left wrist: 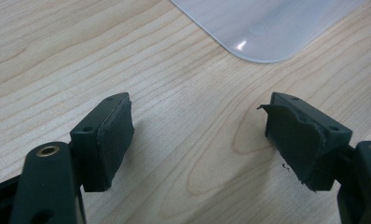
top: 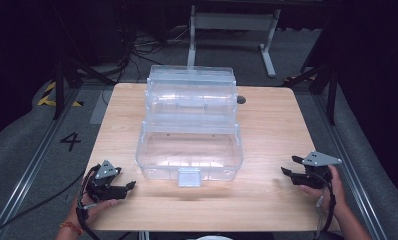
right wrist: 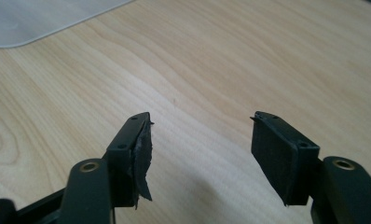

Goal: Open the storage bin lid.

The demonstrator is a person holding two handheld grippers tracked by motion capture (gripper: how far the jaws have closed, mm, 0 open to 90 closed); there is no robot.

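Your left gripper (top: 128, 185) rested near the front left corner of the light wooden table (top: 267, 130), its jaws well apart with only bare wood between them. Your right gripper (top: 288, 166) sat near the right edge, likewise parted and holding nothing. The clear plastic tiered storage box (top: 189, 125), apparently opened out, stood between them, well apart from both.

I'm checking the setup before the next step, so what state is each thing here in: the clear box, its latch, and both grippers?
Clear tiered box: spread open in stepped tiers, nothing visible inside, standing on the wooden table.
Front latch: hanging at the bottom tier's front edge, not fastened.
Left gripper: open, nothing between the jaws, apart from the box.
Right gripper: open, nothing between the jaws, apart from the box.
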